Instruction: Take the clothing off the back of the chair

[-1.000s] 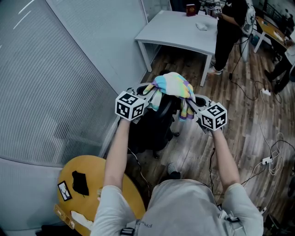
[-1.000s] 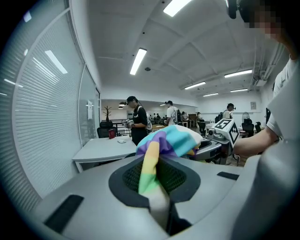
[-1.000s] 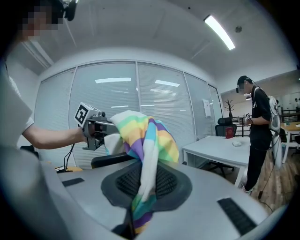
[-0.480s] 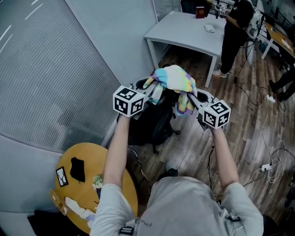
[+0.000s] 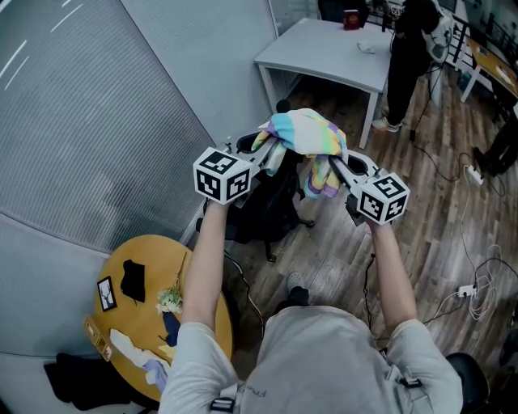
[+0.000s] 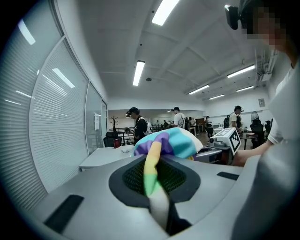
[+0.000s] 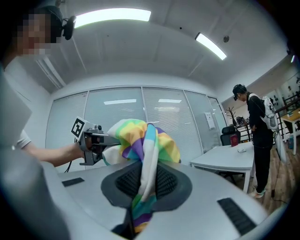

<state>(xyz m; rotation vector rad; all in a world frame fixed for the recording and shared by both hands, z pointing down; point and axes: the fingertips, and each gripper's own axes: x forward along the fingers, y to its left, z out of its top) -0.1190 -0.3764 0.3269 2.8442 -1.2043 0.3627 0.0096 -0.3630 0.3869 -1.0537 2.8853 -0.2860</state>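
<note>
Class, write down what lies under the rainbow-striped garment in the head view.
A black chair on the wooden floor shows below the garment; the cloth hides part of its back.

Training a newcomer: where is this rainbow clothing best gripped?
The clothing is limp and bunched: pinch a fold at each outer edge, one gripper from each side, as the left gripper and right gripper do with shut jaws.

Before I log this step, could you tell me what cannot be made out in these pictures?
- Head view: the clothing hides the chair back's top, so whether they touch is unclear.
- Both gripper views: the chair does not show.
- Head view: the red item on the grey table is too small to identify.
</note>
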